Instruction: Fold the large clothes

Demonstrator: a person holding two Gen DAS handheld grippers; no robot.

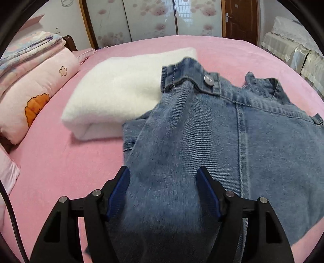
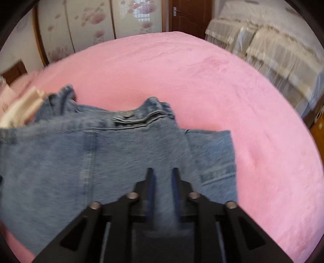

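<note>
We have the jeans on the pink bed, waistband overlapping the folded white blanket. Our left gripper stands wide around a denim hump; whether it grips, we cannot tell. Our right gripper is slightly parted, denim between. We should lay the fold flat, edges matched, before withdrawing.

The jeans are faded mid-blue denim with paler stitched seams and a silver metal button at the waistband, lying on a plain pink bedspread beside a folded cream-white fleecy blanket. The pillow is pale pink with an orange flower and a small outlined star, and the folded quilt above it carries pastel blue, lilac and pink patches. Both grippers are black with dark-blue pads, the wardrobe doors are frosted white with pink blossoms, and the room door is reddish brown.
</note>
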